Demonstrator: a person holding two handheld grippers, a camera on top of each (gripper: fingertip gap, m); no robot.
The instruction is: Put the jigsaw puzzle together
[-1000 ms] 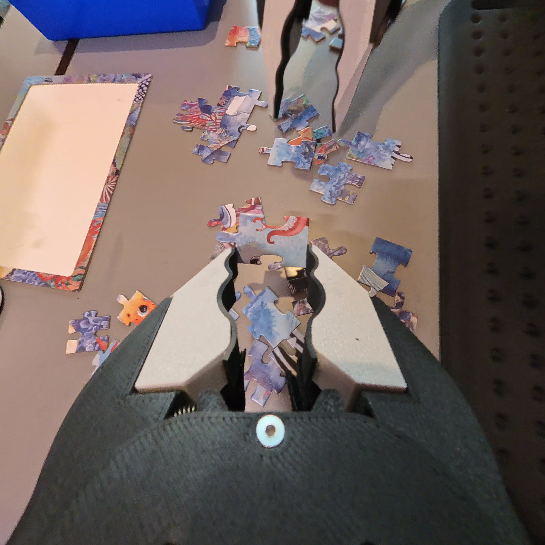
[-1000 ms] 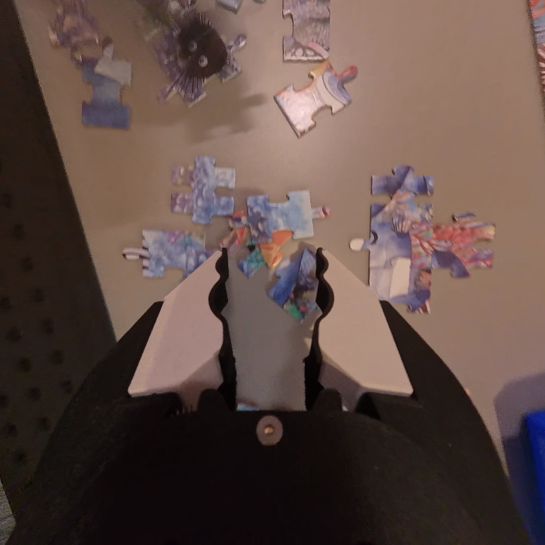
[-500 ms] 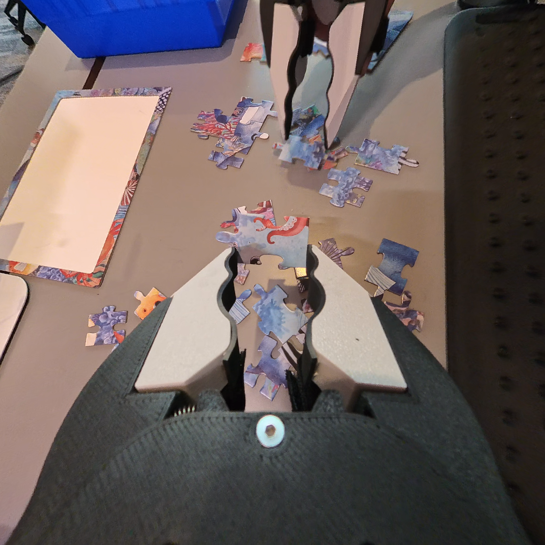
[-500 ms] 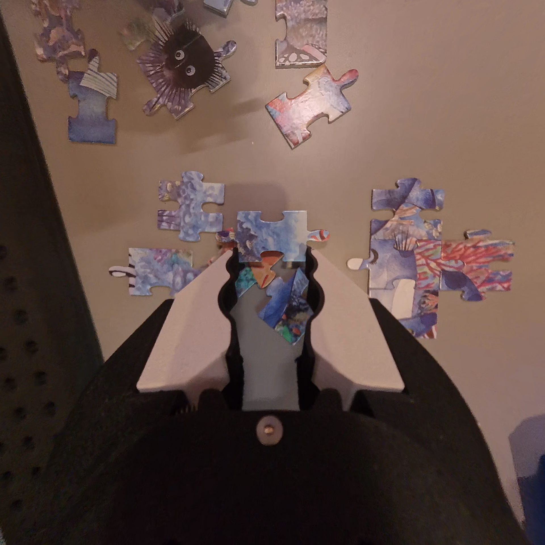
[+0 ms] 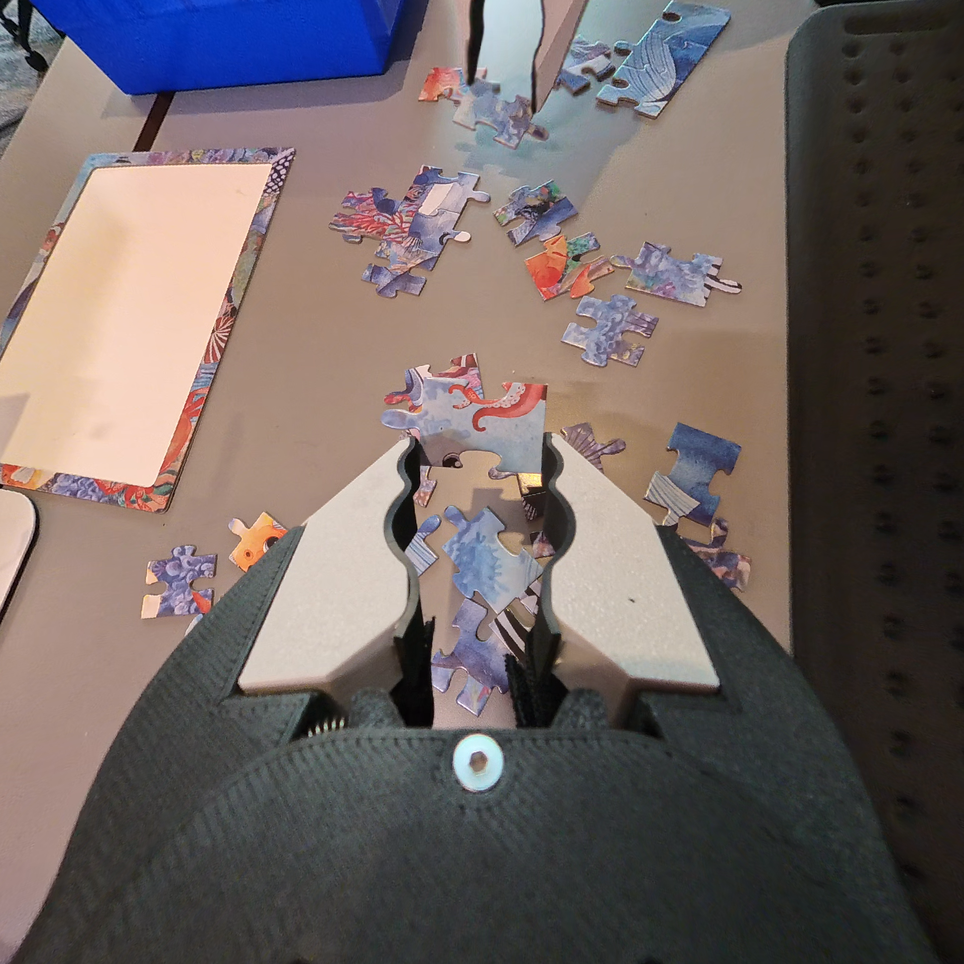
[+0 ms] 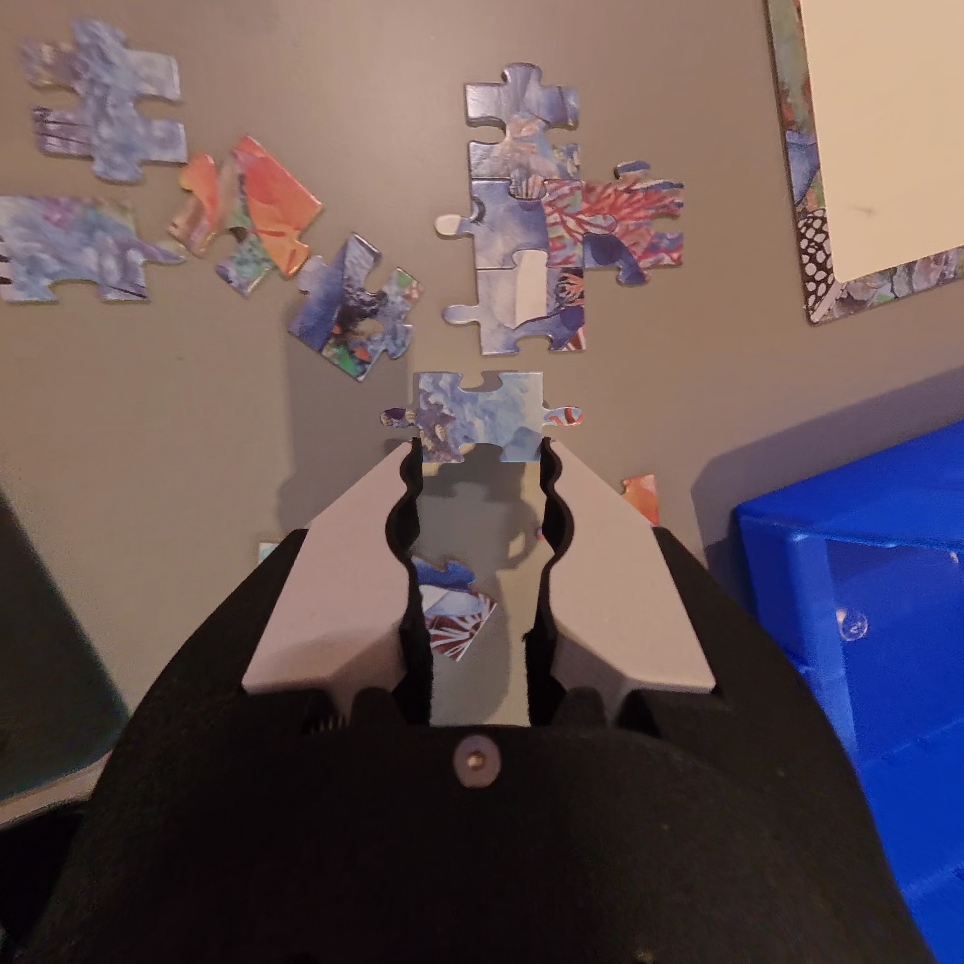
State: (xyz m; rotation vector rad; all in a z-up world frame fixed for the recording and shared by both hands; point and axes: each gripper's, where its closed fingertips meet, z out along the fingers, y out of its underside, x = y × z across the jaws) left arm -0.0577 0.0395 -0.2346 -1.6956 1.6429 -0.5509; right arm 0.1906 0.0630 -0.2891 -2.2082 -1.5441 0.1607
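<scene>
My left gripper (image 5: 477,448) is shut on a pale blue puzzle piece with red tentacles (image 5: 485,422), held above the grey table. My right gripper (image 6: 479,443) is shut on a blue piece with a small striped tab (image 6: 482,414), lifted off the table; it also shows at the top of the left wrist view (image 5: 503,88) with that piece (image 5: 493,112). A joined cluster of blue and red coral pieces (image 6: 547,229) lies just beyond it, also seen in the left wrist view (image 5: 412,219). The puzzle frame (image 5: 235,292) with a blank white middle lies at the left.
Loose pieces are scattered over the table: an orange one (image 5: 566,266), blue ones (image 5: 610,328), (image 5: 694,472), (image 5: 180,579). A joined whale section (image 5: 662,57) lies at the far edge. A blue bin (image 5: 224,36) stands behind the frame. A dark perforated mat (image 5: 876,365) runs along the right. There is about 25 centimeters between the tips of the two grippers.
My right gripper closed on the blue piece, lifted it and carried it away from the pile toward the coral cluster and blue bin. My left gripper keeps holding the tentacle piece.
</scene>
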